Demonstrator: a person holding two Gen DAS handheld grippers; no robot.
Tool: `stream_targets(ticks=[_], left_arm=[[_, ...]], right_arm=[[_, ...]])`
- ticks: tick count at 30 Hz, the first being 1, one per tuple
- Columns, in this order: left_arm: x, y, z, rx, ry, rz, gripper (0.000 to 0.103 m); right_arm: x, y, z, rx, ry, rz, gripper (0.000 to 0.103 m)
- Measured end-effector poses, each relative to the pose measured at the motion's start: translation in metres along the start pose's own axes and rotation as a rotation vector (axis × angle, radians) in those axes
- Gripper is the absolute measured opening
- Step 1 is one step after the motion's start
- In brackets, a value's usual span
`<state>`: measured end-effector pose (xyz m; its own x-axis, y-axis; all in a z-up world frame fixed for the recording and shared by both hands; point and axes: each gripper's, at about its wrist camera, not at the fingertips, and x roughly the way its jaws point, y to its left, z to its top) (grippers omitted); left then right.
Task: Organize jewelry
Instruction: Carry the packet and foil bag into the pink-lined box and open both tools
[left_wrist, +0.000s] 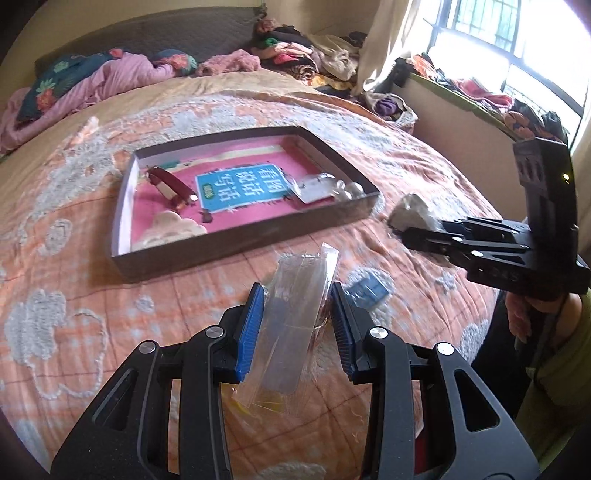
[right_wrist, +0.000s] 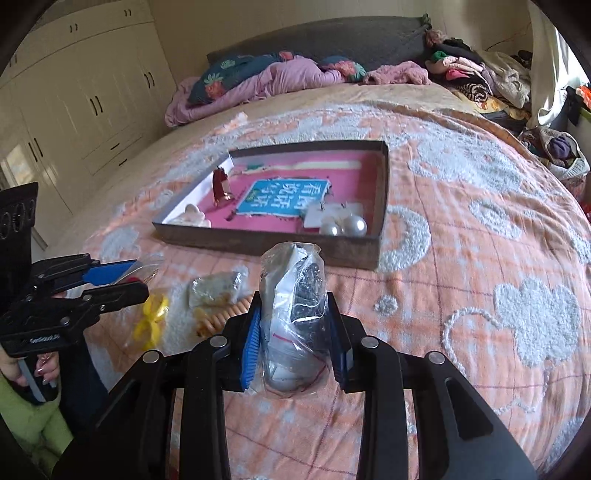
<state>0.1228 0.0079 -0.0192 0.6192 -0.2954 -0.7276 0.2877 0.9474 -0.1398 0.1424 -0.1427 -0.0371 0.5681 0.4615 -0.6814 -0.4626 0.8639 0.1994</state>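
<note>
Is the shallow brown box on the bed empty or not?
Not empty. The shallow brown cardboard box holds two large pearl beads, a red hair clip and a white shell-like piece.

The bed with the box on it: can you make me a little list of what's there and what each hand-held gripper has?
place: bed with orange blanket
box: open, on the blanket
in box: red hair clip, pearl earrings, blue label
left hand-held gripper: shut on clear flat packet
right hand-held gripper: shut on plastic bag
on the blanket: yellow item, small bag
</note>
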Motion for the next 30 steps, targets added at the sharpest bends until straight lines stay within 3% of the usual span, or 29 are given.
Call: stream_targets(ticks=[16, 30], left_arm=[[-0.001, 0.033, 0.032, -0.084, -0.015, 0.065, 0.028], [0.000, 0.046, 0.062, -0.098, -0.054, 0.103, 0.025]], right_arm=[[-0.018, 0.008, 0.043, -0.026, -0.092, -0.017, 0.030], [-0.020, 0.003, 0.073, -0.025, -0.135, -0.041, 0.030]])
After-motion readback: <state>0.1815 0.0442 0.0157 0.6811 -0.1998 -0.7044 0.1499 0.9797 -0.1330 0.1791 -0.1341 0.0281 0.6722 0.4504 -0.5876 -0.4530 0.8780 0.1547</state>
